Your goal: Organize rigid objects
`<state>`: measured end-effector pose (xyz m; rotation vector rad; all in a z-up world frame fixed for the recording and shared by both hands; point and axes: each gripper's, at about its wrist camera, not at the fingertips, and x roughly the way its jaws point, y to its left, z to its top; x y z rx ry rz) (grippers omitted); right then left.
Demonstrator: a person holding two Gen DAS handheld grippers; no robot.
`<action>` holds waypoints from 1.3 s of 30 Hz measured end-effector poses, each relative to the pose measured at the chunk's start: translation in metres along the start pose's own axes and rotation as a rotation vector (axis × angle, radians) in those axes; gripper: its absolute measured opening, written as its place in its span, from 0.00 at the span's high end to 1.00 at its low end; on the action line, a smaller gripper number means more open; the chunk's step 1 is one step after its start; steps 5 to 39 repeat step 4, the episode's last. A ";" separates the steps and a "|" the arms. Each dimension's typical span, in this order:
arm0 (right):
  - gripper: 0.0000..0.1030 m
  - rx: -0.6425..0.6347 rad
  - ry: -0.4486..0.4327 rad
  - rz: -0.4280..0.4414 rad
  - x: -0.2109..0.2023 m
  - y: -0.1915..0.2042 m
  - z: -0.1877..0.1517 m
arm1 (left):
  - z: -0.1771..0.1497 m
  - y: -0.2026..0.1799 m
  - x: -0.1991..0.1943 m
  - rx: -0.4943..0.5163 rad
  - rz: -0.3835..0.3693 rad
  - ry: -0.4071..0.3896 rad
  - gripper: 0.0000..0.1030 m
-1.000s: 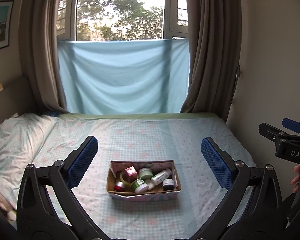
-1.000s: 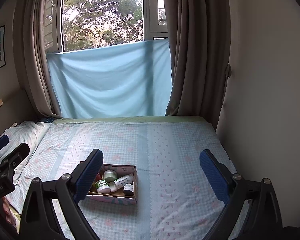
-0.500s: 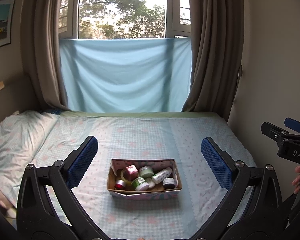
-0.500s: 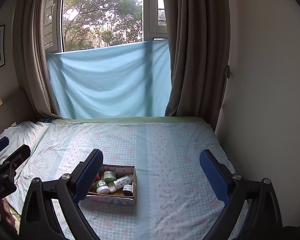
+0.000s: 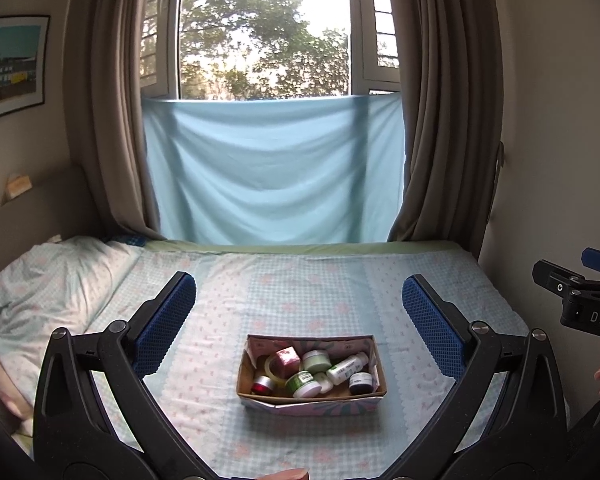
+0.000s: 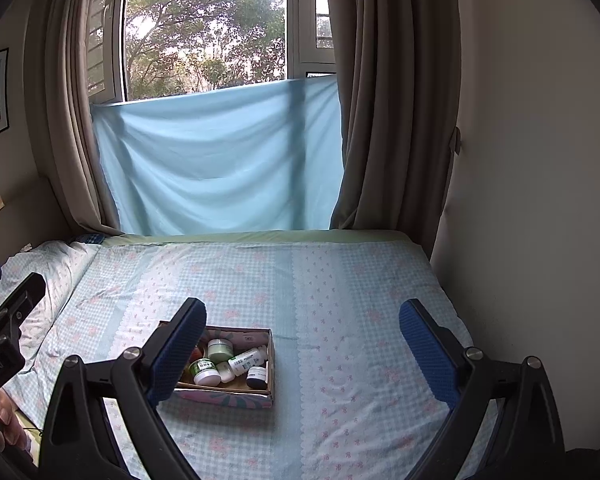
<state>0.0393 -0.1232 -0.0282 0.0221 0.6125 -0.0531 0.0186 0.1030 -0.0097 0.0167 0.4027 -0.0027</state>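
Jars and bottles sit together in one cardboard box (image 5: 312,398) on the bed (image 5: 308,292), both grippers empty.

Left gripper (image 5: 299,328) has its jaws wide apart with nothing between the pads; the box lies ahead of them, centred in the gap and clear of both. Right gripper (image 6: 302,340) is likewise spread wide and holds nothing, with the box (image 6: 224,394) ahead, partly hidden behind its left pad. Inside I count about seven items: one white bottle (image 5: 347,367), one red cube (image 5: 288,360), one tape roll (image 5: 269,368), four small jars. Beyond hang one blue cloth (image 5: 272,168) and two curtains.
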 end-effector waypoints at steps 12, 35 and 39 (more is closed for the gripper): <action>0.06 0.004 0.015 -0.002 0.005 0.003 -0.001 | 0.000 0.004 0.004 -0.016 -0.002 0.006 0.00; 0.06 0.004 0.015 -0.002 0.005 0.003 -0.001 | 0.000 0.004 0.004 -0.016 -0.002 0.006 0.00; 0.06 0.004 0.015 -0.002 0.005 0.003 -0.001 | 0.000 0.004 0.004 -0.016 -0.002 0.006 0.00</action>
